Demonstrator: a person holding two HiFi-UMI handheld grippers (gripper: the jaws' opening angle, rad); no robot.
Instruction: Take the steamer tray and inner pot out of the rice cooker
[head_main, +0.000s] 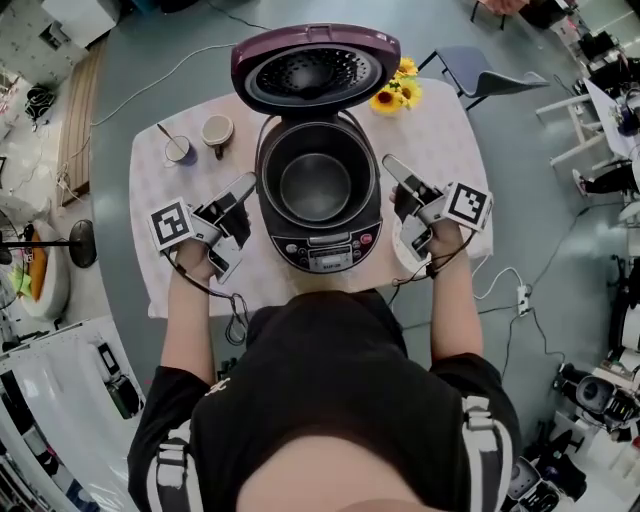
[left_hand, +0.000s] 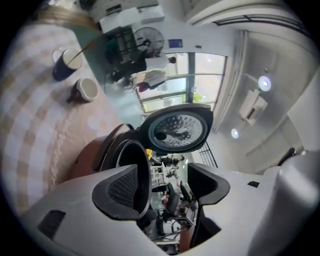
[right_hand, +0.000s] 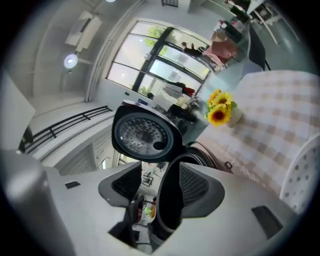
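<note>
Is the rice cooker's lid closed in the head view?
No, the lid stands swung up behind the rice cooker, leaving the inner pot exposed.

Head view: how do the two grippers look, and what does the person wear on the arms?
The left gripper and the right gripper each have a light grey body, two jaws with black ribbed pads and a white cube with black square markers. A black cable trails from each. The person wears a black short-sleeved top with white stripes.
</note>
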